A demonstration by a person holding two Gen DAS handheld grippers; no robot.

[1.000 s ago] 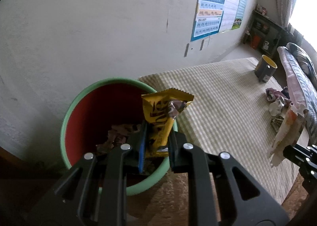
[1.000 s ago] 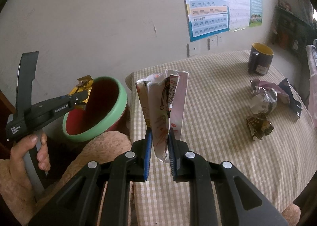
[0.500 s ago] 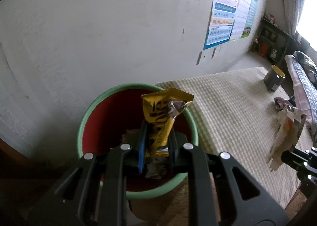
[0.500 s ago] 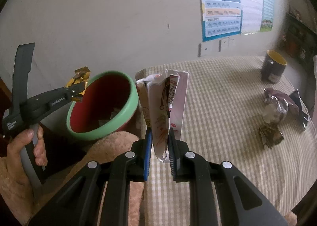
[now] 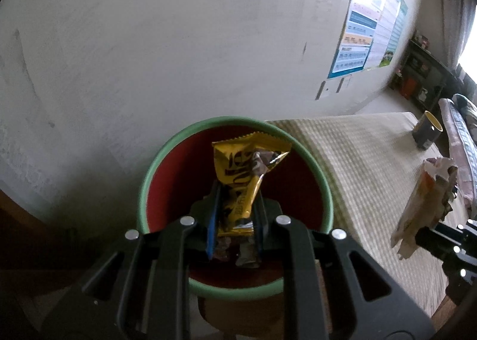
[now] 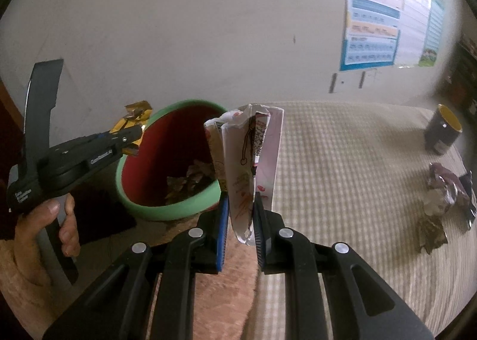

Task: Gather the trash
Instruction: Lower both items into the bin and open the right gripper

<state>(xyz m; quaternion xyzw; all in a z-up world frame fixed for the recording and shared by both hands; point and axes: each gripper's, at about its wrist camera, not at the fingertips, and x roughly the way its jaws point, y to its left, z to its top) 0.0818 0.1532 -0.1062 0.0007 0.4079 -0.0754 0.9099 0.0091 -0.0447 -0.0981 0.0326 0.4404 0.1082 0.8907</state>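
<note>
Checked cloth (image 6: 342, 161) covers the table beside the bin (image 5: 167, 161). My left gripper (image 5: 234, 220) pinches a light, crinkly yellow wrapper (image 5: 241, 167) low, over the bin; my right gripper (image 6: 241, 217) clamps limp white paper (image 6: 247, 161) at its base.

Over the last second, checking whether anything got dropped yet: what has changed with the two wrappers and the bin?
The left tool carried the yellow wrapper from the bin's table-side rim to over its opening. The right tool brought the white wrapper closer to the bin. Nothing was released: both stay clamped. The mug and crumpled wrappers on the table haven't moved.
</note>
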